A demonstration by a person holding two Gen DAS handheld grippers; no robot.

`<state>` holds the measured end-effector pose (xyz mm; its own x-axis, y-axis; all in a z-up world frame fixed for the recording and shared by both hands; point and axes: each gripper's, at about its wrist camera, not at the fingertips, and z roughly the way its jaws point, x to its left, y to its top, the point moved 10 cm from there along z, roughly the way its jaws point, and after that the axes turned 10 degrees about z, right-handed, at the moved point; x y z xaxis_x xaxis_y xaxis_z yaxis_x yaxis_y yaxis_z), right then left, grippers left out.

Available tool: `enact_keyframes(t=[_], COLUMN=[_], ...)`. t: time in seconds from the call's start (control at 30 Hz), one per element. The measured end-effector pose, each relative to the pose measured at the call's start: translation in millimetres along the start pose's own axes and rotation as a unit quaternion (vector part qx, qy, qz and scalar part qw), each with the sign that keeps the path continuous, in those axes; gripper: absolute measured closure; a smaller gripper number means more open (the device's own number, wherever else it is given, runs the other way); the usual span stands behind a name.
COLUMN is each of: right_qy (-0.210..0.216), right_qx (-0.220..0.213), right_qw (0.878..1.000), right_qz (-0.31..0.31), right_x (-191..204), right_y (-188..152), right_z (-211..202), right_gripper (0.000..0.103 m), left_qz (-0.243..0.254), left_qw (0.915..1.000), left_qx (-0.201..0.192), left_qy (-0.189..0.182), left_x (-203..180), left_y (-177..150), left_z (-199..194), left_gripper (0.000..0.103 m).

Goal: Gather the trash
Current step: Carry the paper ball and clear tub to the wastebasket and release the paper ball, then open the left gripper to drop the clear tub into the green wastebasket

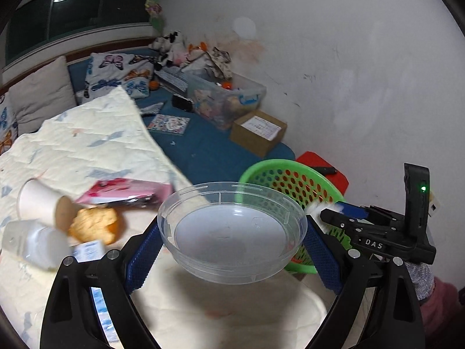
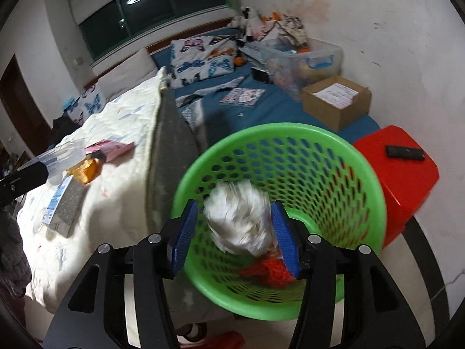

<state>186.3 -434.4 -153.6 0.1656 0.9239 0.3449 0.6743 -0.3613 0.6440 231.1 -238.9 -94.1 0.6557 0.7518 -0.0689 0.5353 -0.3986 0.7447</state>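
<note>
The left gripper point(image 1: 232, 250) jaws hold a clear bowl point(image 1: 232, 232). The right gripper point(image 2: 235, 232) jaws stand half open around white paper point(image 2: 238, 215), over the green basket point(image 2: 363, 174) at center.

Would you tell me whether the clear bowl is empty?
Empty: the clear bowl, gripped by the left gripper, shows only its bare bottom.

Home bedroom: bed point(image 2: 96, 157) with quilt, butterfly pillows point(image 2: 200, 58), stuffed toys point(image 1: 174, 46) by wall, toy bin point(image 2: 305, 58), dark window point(image 2: 151, 14)
</note>
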Motion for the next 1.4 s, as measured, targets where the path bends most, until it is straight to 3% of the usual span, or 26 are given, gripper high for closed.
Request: enact_keyframes(t=[0.67, 1.4], right_qy=[-0.022, -0.023], right_qx=[-0.02, -0.038], right_qw=[0.999, 0.998], right_qz=[0.044, 0.049], right_x=[-59, -59], right_y=[-6, 1], right_z=[-29, -48], right_gripper=[0.034, 0.034], left_qz=[0.034, 0.033], left_qw=[0.9966, 0.9937], left_qx=[0.063, 0.085], left_qy=[-0.041, -0.066], left_x=[-64, -83], left_y=[7, -7], left_z=[91, 104], left_gripper=[0.013, 0.013])
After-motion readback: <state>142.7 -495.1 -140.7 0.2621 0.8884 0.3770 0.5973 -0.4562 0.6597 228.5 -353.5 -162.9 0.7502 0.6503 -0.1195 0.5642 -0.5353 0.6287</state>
